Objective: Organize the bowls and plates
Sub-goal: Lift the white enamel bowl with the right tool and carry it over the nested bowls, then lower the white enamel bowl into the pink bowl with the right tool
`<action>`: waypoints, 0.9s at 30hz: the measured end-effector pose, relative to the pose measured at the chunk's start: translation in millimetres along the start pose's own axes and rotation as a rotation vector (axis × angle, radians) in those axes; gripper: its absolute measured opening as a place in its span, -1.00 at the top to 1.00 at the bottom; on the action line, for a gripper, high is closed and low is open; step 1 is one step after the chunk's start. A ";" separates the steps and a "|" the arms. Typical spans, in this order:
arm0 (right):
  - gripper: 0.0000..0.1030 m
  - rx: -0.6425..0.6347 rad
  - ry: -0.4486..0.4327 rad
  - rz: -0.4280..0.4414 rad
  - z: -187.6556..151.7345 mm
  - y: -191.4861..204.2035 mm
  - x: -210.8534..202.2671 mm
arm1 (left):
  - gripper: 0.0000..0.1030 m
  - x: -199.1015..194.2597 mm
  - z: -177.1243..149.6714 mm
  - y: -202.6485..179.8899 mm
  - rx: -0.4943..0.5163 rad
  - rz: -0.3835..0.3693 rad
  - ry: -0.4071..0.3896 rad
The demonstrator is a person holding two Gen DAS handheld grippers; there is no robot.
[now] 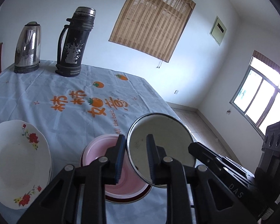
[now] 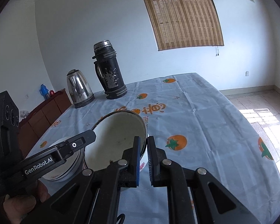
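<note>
A white enamel bowl with a dark rim (image 1: pixel 161 149) (image 2: pixel 117 140) is held tilted above the table by both grippers. My left gripper (image 1: pixel 136 149) is shut on its left rim, one finger inside, one outside. My right gripper (image 2: pixel 143 151) is shut on its right rim. Under the bowl a pink bowl (image 1: pixel 106 153) sits in a dark red-rimmed dish (image 1: pixel 128 199). A stack of white floral plates (image 1: pixel 15 160) lies at the left; it also shows in the right wrist view (image 2: pixel 65 171), partly hidden by the left gripper's body.
A steel kettle (image 1: pixel 28 48) (image 2: pixel 79 89) and a tall black thermos (image 1: pixel 74 43) (image 2: pixel 110 72) stand at the table's far side. The blue persimmon-print tablecloth (image 2: pixel 205 130) covers the table. The table's right edge drops to a tiled floor (image 2: pixel 261 115). A brown cabinet (image 2: pixel 46 112) stands left.
</note>
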State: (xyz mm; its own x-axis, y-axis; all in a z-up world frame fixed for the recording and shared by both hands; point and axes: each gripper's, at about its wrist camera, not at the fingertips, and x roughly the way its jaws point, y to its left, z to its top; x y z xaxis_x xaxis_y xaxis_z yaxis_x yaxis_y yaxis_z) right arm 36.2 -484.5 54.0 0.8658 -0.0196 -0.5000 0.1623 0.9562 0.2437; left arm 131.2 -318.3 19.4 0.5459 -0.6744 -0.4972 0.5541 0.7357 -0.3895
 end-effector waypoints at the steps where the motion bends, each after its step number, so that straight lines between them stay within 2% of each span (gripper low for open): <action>1: 0.81 -0.003 0.002 0.006 1.1 3.0 0.8 | 0.62 -1.8 1.1 1.5 -0.001 0.003 -0.004; 7: 0.80 -0.022 0.019 0.026 2.3 18.8 5.2 | 0.62 -7.2 4.3 15.9 -0.024 0.024 -0.004; 18: 0.78 -0.011 0.111 0.036 -11.9 25.9 30.0 | 0.62 -5.0 4.3 27.1 -0.022 0.064 0.004; 27: 0.77 -0.024 0.119 0.018 -14.2 29.2 33.1 | 0.63 2.1 0.9 32.6 -0.035 0.066 0.032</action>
State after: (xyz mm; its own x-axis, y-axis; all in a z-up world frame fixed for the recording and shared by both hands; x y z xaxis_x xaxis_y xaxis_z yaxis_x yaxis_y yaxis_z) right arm 62.8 -453.1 32.7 0.8057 0.0311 -0.5915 0.1345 0.9629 0.2338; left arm 151.0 -295.7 6.4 0.5599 -0.6223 -0.5470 0.4948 0.7807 -0.3817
